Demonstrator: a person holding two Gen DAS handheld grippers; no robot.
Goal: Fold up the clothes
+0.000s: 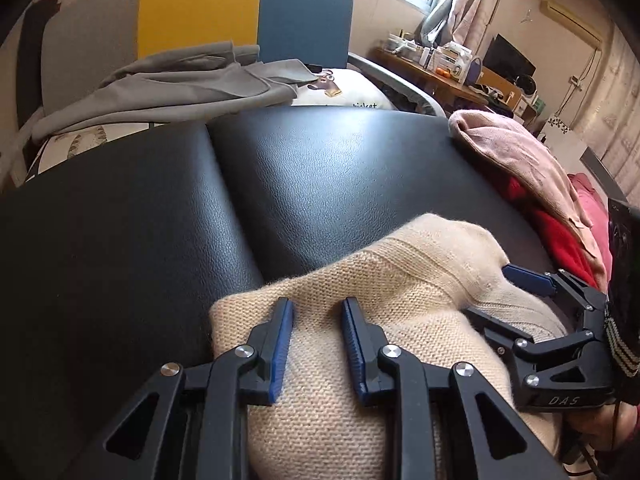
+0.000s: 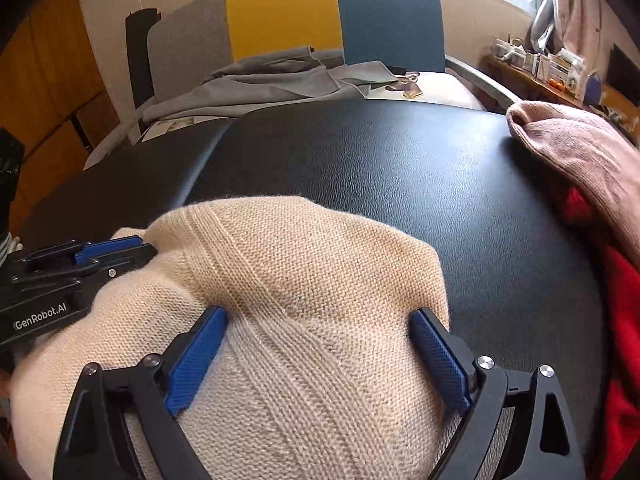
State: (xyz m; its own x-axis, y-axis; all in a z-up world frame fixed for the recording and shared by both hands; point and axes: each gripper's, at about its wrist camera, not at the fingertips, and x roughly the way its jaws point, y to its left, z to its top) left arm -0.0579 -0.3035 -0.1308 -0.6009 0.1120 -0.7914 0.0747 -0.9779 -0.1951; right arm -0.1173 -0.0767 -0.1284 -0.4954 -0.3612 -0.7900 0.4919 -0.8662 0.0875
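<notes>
Through the left wrist camera I see my left gripper (image 1: 317, 312) low over the cream knitted sweater (image 1: 400, 280), which lies bunched at the near edge of the black padded surface (image 1: 200, 208). Its two blue-padded fingers stand partly apart with a ridge of the knit between them; whether the pads actually press on that ridge I cannot tell. Off to the right, the right gripper (image 1: 508, 292) comes in from the side, one blue pad lying on top of the sweater and the other finger lower against the fabric. Beyond the black surface a grey garment (image 1: 180, 84) is spread on a seat with a grey, yellow and blue backrest (image 1: 240, 4), and at the far right a pink knit (image 1: 520, 160) lies over something red (image 1: 560, 236). Through the right wrist camera, my right gripper (image 2: 318, 320) has its jaws spread wide, one pad on each side of a broad hump of the cream sweater (image 2: 304, 264); the fabric fills the gap, yet the pads sit splayed outward and look released rather than clenched. At the left edge the left gripper (image 2: 108, 256) lies against the near-left part of the same sweater, with its fingers seen side-on. The pink knit (image 2: 576, 148) rests on the right side of the black surface (image 2: 400, 168), with the red fabric (image 2: 624, 320) beneath and nearer.
</notes>
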